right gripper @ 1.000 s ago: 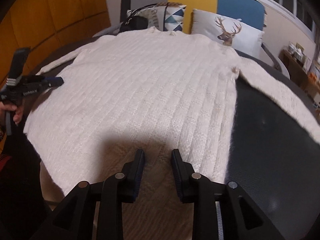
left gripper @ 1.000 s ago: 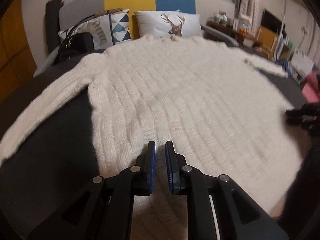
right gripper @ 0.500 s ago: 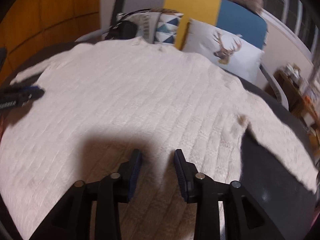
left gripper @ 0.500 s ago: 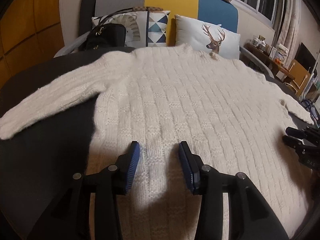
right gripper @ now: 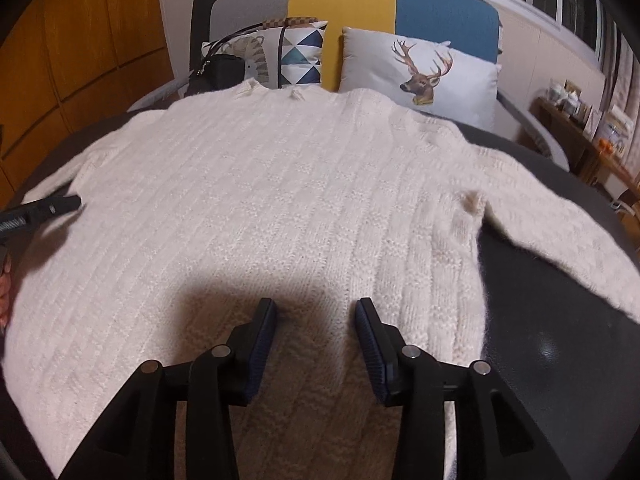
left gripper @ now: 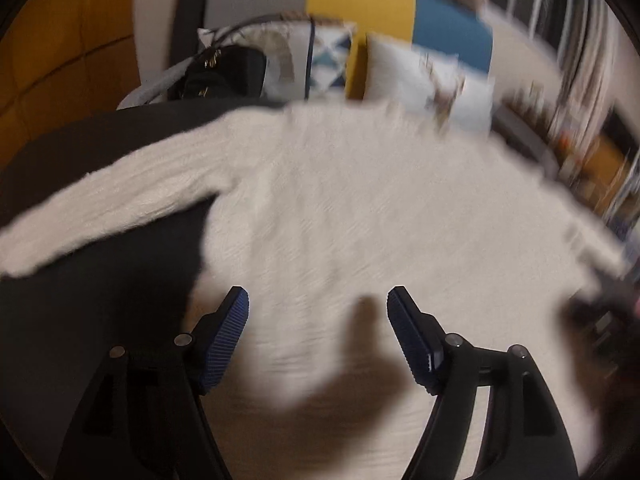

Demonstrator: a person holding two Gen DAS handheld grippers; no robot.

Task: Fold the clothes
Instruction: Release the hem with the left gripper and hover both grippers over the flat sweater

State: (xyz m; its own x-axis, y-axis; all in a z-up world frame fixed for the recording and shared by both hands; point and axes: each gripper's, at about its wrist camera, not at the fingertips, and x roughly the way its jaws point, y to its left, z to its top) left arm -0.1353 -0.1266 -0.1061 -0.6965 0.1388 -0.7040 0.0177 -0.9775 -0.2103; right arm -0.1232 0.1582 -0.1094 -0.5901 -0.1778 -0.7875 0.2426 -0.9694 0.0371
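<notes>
Dark bed surface [right gripper: 532, 304] held the white knit sweater [right gripper: 256, 208] flat, collar toward the deer pillow [right gripper: 420, 72], sleeves outstretched sideways; left gripper [left gripper: 318, 300] jaws had just spread from near-closed, right gripper [right gripper: 316, 308] widened too, both empty.

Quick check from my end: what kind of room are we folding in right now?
Most likely a home living room. A white knit sweater lies spread on a dark surface in front of a grey, yellow and blue sofa with a deer-print cushion, and a black handbag sits beside the cushions.
</notes>
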